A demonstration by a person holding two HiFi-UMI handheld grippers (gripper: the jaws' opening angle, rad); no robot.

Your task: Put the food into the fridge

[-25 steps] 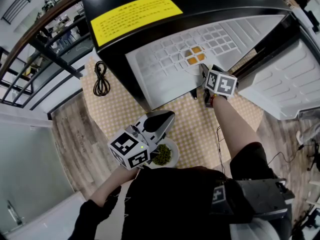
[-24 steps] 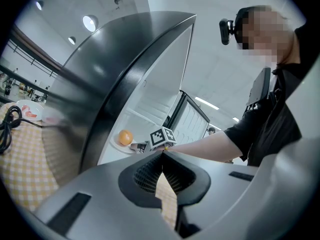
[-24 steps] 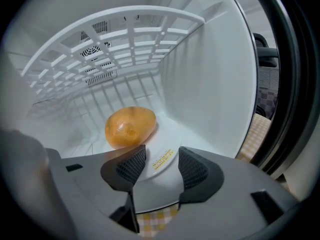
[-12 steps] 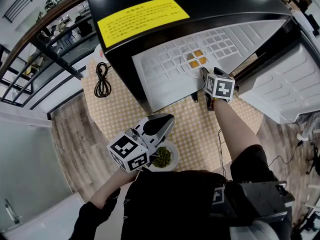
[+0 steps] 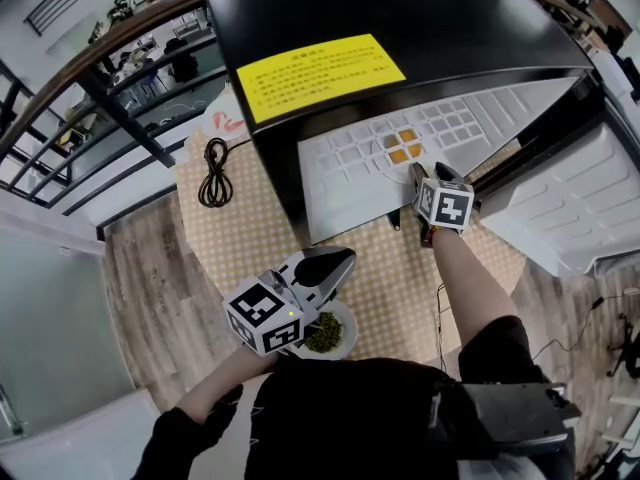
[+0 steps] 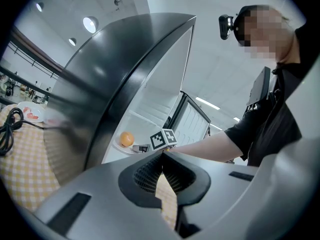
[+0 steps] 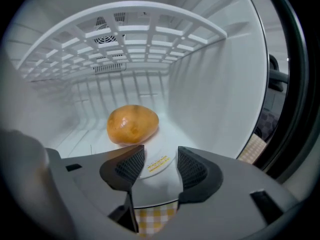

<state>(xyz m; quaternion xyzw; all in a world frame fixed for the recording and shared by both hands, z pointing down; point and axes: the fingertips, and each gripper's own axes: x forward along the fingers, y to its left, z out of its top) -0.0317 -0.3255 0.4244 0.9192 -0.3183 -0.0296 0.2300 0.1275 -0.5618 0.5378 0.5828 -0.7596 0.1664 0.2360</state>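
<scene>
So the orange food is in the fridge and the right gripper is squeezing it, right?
No. The orange food is in the fridge, but the right gripper isn't squeezing it: its jaws have just been opening and stand apart, short of the food, the rim of the plate between them. The right gripper view shows it.

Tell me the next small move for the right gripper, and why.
Probably draw the right gripper straight back out of the fridge. Its jaws have just been opening and stand apart, the rim of the white plate between them but not pinched. It rests on the fridge floor with the orange food on it, and the plate of greens waits on the table.
</scene>
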